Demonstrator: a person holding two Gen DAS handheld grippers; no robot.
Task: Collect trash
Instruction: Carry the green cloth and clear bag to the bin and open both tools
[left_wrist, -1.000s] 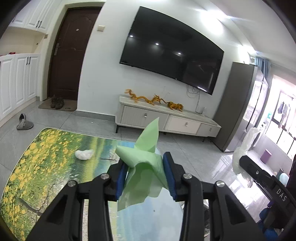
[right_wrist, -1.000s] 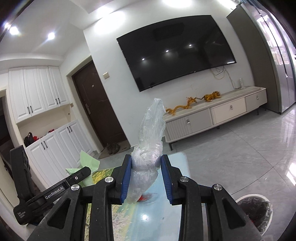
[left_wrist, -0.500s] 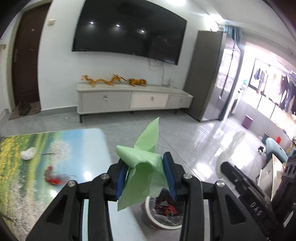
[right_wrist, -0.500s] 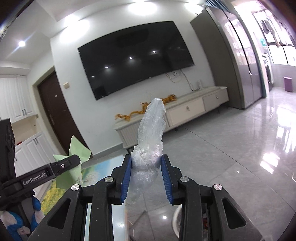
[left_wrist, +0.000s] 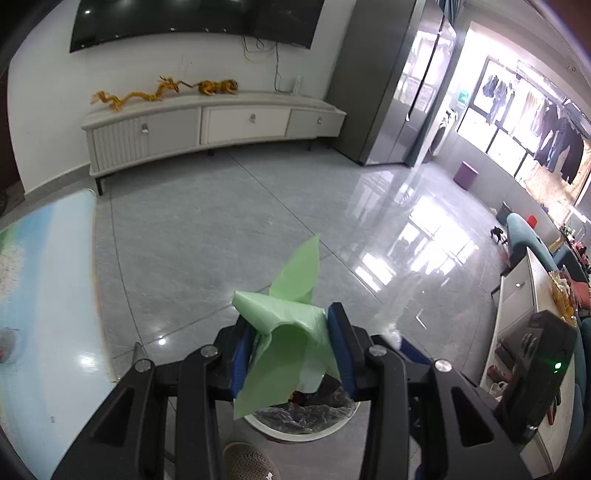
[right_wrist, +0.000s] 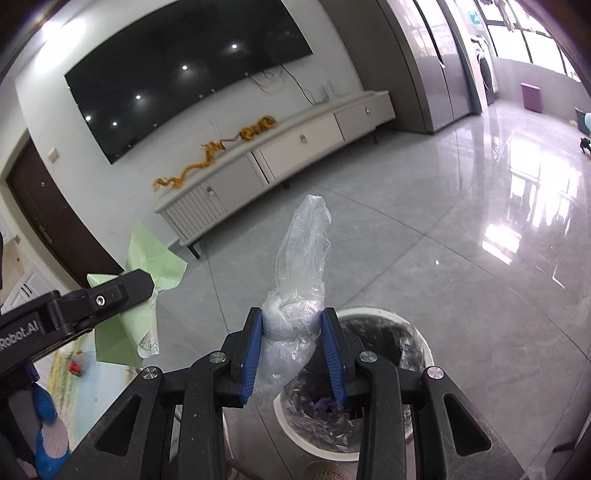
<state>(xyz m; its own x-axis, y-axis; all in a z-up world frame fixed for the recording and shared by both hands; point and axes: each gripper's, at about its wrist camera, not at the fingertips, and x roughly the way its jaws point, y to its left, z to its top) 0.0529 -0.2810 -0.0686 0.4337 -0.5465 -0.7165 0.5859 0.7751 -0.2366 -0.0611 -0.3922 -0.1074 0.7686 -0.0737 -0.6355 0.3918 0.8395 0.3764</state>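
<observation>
Floor bin (left_wrist: 306, 417) half behind claws

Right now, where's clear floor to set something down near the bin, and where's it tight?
Free: the grey tile floor between the TV cabinet and the bin, and the glossy stretch towards the window. Tight: over the bin, where the left gripper with green paper and the right gripper with clear plastic crowd together.
</observation>
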